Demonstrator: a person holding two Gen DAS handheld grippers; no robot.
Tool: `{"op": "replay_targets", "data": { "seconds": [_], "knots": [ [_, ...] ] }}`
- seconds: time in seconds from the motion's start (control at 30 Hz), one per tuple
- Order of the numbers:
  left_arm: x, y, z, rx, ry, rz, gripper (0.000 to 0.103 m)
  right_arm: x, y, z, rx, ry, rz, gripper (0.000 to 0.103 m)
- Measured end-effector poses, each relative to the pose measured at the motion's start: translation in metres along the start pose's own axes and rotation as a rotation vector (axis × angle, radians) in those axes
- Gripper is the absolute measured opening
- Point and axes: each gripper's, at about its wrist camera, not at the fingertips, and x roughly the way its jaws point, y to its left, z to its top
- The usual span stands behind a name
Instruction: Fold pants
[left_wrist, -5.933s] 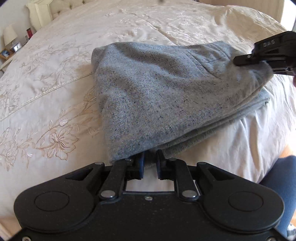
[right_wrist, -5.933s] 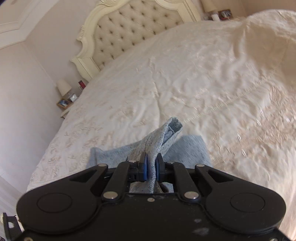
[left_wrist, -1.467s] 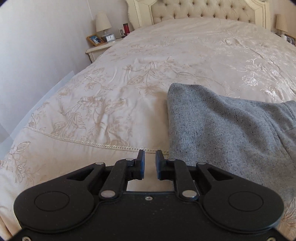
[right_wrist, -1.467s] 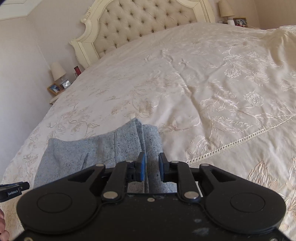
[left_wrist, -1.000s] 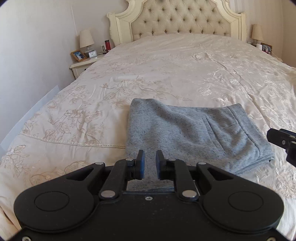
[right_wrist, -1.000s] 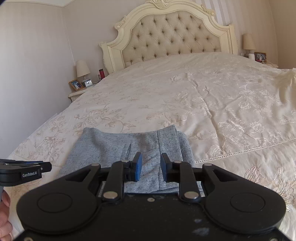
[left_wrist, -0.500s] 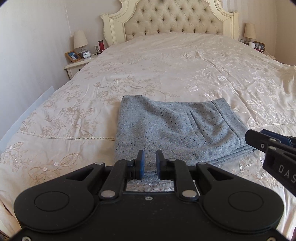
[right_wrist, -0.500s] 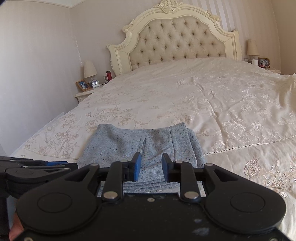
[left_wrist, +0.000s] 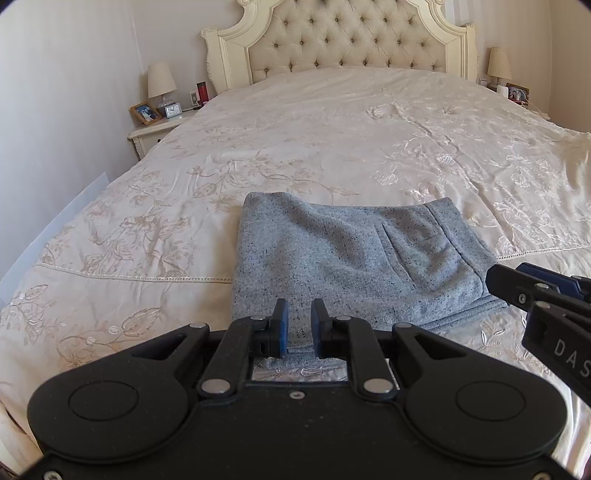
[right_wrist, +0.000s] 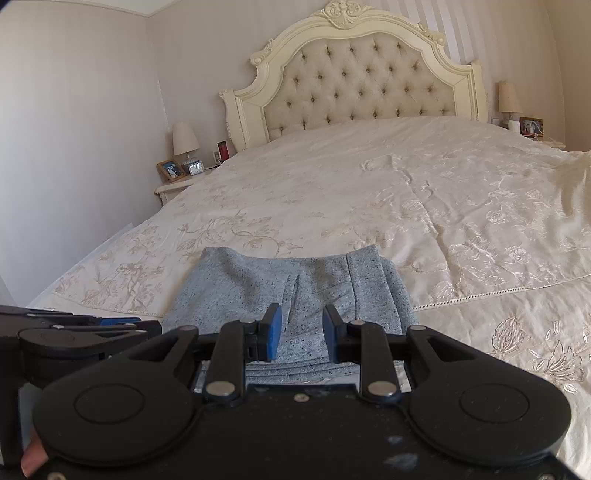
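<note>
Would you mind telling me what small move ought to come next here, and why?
Probably just lift both grippers back and finish: the grey pants lie as a compact folded stack on the bedspread, and the left gripper and right gripper are open, holding nothing.

Pants (left_wrist: 354, 258) lie on the bed (left_wrist: 332, 129), near its foot.

Both wrist cameras sit low at the bed's (left_wrist: 332, 122) near end, facing the far headboard (right_wrist: 362, 85), sharing the folded pants (left_wrist: 351, 258).
</note>
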Motion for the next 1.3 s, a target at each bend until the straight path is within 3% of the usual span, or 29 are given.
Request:
{"op": "replay_targets", "data": {
  "seconds": [1.3],
  "knots": [
    [0.012, -0.002, 0.001, 0.001, 0.040, -0.001, 0.023, 0.016, 0.002, -0.008, 0.004, 0.045, 0.000, 0.027]
  ]
}}
